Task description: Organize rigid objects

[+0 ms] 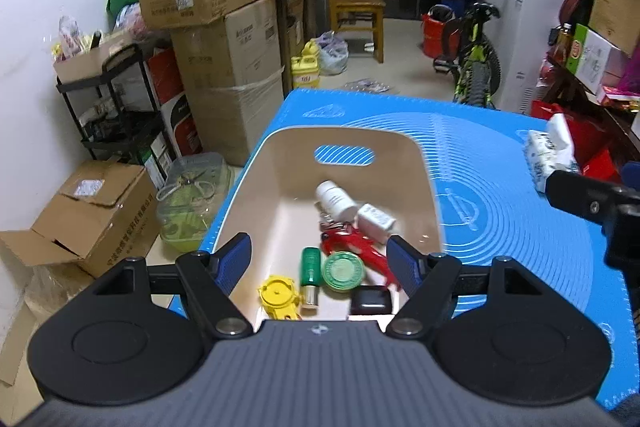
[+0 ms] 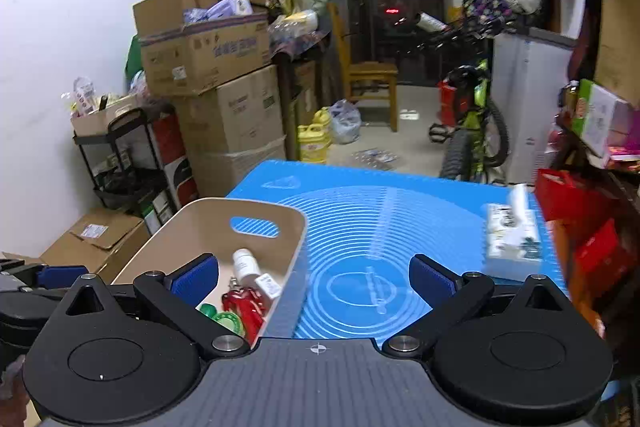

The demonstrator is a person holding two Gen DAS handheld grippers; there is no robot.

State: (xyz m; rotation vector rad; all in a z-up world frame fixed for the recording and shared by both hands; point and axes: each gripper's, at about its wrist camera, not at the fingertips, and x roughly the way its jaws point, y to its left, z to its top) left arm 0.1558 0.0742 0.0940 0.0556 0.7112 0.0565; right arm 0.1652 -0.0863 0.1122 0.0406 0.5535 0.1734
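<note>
A beige bin (image 1: 280,163) stands on the blue mat (image 1: 500,187). Inside it lie a white bottle (image 1: 335,201), a white adapter (image 1: 376,221), a red toy (image 1: 360,251), a green tube (image 1: 311,269), a round green tin (image 1: 343,271), a yellow piece (image 1: 278,295) and a black case (image 1: 371,301). My left gripper (image 1: 320,257) hangs open above the bin's near end, holding nothing. My right gripper (image 2: 314,277) is wide open and empty, over the bin's (image 2: 192,227) right wall and the mat (image 2: 360,227). The bottle (image 2: 246,265) and toy (image 2: 244,307) show there too.
A tissue pack (image 2: 512,239) lies at the mat's right edge. Left of the table are stacked cardboard boxes (image 1: 224,67), a black shelf (image 1: 116,99) and a clear plastic box (image 1: 192,199) on the floor. Beyond are a wooden chair (image 1: 356,11) and a bicycle (image 1: 476,63).
</note>
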